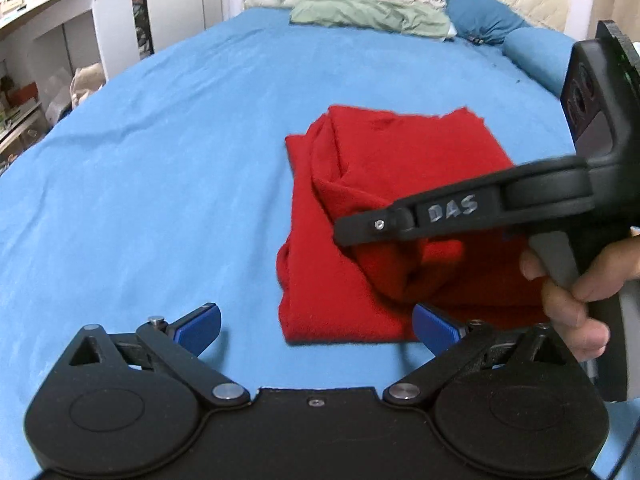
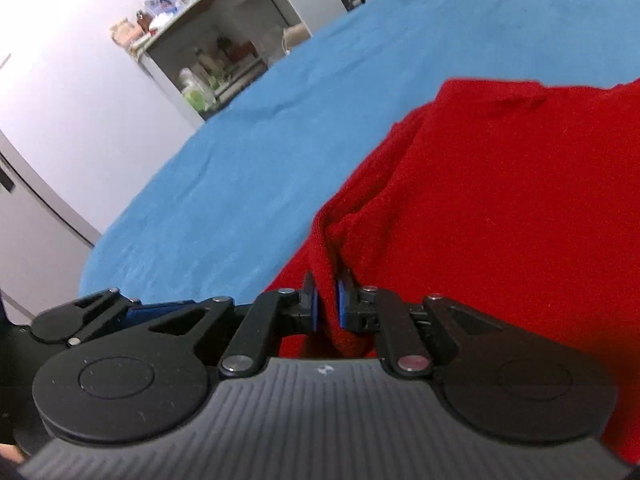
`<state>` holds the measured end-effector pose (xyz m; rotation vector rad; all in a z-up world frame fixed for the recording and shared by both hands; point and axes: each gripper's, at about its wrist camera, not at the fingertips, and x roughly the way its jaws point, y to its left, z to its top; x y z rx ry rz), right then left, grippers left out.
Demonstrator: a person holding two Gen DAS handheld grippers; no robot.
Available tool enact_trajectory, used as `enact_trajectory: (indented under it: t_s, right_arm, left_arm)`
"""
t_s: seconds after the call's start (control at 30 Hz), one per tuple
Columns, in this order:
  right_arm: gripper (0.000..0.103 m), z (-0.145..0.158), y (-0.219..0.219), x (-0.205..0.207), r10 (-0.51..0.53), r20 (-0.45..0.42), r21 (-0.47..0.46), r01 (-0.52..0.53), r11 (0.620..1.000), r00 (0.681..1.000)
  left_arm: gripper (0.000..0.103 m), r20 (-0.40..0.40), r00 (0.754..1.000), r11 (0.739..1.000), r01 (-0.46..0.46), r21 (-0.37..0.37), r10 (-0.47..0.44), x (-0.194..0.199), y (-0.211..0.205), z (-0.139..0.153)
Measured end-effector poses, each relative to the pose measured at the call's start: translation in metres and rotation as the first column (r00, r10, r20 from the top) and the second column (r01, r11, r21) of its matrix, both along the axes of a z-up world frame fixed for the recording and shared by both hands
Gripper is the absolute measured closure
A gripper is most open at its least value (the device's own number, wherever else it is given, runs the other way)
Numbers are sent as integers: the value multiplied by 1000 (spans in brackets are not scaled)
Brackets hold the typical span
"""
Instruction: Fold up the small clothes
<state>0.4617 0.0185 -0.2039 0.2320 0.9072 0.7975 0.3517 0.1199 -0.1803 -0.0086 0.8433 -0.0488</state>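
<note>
Red shirt (image 2: 500,208) | right tongs (image 2: 326,304) pinch a fold of it | left tongs (image 1: 316,324) spread, empty, just beside | risk: thin pinch slips, fold flops open on bed (image 1: 160,160)

Blue bedsheet (image 1: 160,160), green pillow (image 1: 368,14), cluttered shelves (image 2: 212,72).

Even bright indoor light, soft shadows; fisheye bending at edges, slight motion blur, glare on white wall (image 2: 60,80)
</note>
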Motion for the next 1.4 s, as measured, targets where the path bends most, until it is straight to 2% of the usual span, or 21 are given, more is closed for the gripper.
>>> enact_trajectory:
  t_s: [0.03,0.07,0.17,0.23,0.3,0.4,0.47,0.67,0.7,0.73,0.77,0.8,0.93,1.1,1.2,1.27,1.3,1.33,1.4]
  right_arm:
    - [55,5,-5,1,4,-1,18,-4,1000,1000]
    - [35,14,-14,-1,-3,20,35,2,999,1000]
    - [14,39,-46,-20,-82,147,41,76,996,986]
    - [13,49,-75,-35,-159,204,13,160,987,966]
    - [13,49,-95,-56,-227,237,-22,239,971,945]
    - [13,37,-115,-89,-310,258,-75,338,938,915]
    - [13,23,-120,-108,-347,251,-110,383,917,904]
    - [13,-18,-106,-137,-423,245,-165,468,868,872]
    - [13,-22,-101,-137,-427,247,-173,473,864,870]
    - [13,-24,-95,-134,-430,250,-177,478,860,867]
    - [13,-28,-89,-133,-433,254,-181,482,858,865]
    - [13,-30,-86,-132,-433,260,-183,485,855,863]
    - [13,-30,-81,-129,-399,297,-232,471,851,868]
    - [14,-31,-75,-130,-394,315,-258,477,840,864]
    - [18,-31,-77,-124,-452,324,-263,539,801,831]
    - [30,-29,-87,-118,-524,303,-261,598,758,796]
    - [31,-26,-92,-117,-536,284,-244,600,762,795]
    - [32,-22,-95,-118,-533,286,-233,597,768,797]
    - [32,-16,-90,-126,-470,352,-274,569,775,809]
  left_arm:
    - [0,14,1000,1000,3,-5,-3,-1,1,2]
    - [0,33,999,1000,6,-16,-5,-4,1,6]
    - [0,92,996,997,27,-70,-20,-14,3,17]
    - [0,131,991,991,55,-118,-39,-19,1,22]
    - [1,129,991,987,60,-148,-41,-15,0,19]
    - [18,93,995,977,41,-211,-22,-2,1,11]
    - [21,82,996,968,40,-249,-20,3,-1,9]
    - [39,62,998,972,2,-237,13,21,-11,0]
    - [47,55,998,970,-9,-242,23,25,-9,-2]
    - [61,48,998,969,-17,-247,30,27,-8,-3]
    - [71,36,999,967,-30,-252,41,30,-7,-5]
    - [89,26,999,967,-39,-253,48,31,-5,-6]
    - [94,27,998,957,-48,-286,58,34,3,-2]
    - [96,76,995,947,-39,-317,67,27,9,14]
    - [97,140,986,943,-35,-332,86,20,13,28]
    - [97,200,975,936,-19,-350,95,7,18,39]
    - [97,210,973,933,-15,-359,97,1,21,41]
    - [97,219,971,936,-14,-353,97,-6,21,41]
    - [97,229,969,958,-25,-286,93,-21,17,30]
